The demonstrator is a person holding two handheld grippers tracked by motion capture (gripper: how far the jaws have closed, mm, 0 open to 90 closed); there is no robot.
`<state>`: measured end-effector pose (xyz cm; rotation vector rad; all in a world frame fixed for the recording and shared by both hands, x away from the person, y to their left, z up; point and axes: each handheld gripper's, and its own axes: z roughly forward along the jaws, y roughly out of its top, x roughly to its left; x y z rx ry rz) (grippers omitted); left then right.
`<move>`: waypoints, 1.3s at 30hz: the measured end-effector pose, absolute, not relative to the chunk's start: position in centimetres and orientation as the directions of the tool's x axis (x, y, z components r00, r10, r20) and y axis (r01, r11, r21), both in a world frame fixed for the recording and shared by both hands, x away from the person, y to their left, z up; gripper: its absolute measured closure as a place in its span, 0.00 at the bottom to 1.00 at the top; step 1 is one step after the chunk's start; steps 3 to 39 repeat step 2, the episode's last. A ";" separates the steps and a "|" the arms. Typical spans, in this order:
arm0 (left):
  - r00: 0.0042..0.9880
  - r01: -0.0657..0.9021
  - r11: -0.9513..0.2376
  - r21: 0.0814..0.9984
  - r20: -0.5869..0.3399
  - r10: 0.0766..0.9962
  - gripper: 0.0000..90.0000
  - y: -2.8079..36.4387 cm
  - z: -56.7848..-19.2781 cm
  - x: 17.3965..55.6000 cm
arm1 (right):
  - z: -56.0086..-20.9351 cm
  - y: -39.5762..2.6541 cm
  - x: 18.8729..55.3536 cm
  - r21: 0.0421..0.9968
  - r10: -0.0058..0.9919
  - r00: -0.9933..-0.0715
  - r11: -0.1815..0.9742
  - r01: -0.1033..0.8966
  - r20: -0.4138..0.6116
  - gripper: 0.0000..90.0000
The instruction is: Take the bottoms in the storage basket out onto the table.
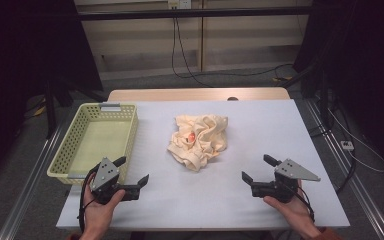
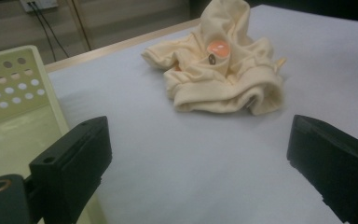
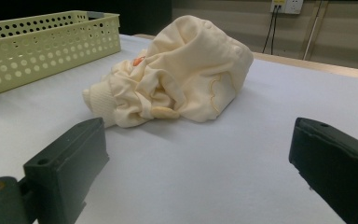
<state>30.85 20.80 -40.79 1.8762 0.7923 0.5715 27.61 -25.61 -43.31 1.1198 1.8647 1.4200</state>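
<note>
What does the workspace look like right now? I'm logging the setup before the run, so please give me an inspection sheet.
Surface: white table top, flat, wooden edge at the far side.
Job's things: crumpled cream garment with an orange patch, lying mid-table; pale green perforated basket at the left, nothing seen inside it.
Clutter: nothing seen.
Grippers: left gripper and right gripper both held near the front edge, jaws apart, holding nothing, apart from the garment.
Cables: a black cable trails from each gripper; black cables hang from a wall socket behind the table.
Surroundings: grey floor, dark drapes on both sides, pale wall panels behind.
</note>
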 end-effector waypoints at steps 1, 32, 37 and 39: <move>0.670 0.274 -0.300 0.914 0.042 0.741 0.07 20.8 -40.8 30.9 | -43.3 -25.6 27.6 0.952 0.858 -0.510 0.100 0.290 0.065 0.04; 0.669 0.279 -0.295 0.914 0.036 0.742 0.07 20.8 -40.8 31.0 | -43.3 -25.6 27.6 0.951 0.857 -0.511 0.101 0.292 0.066 0.04; 0.669 0.279 -0.295 0.914 0.036 0.742 0.07 20.8 -40.8 31.0 | -43.3 -25.6 27.6 0.951 0.857 -0.511 0.101 0.292 0.066 0.04; 0.669 0.279 -0.295 0.914 0.036 0.742 0.07 20.8 -40.8 31.0 | -43.3 -25.6 27.6 0.951 0.857 -0.511 0.101 0.292 0.066 0.04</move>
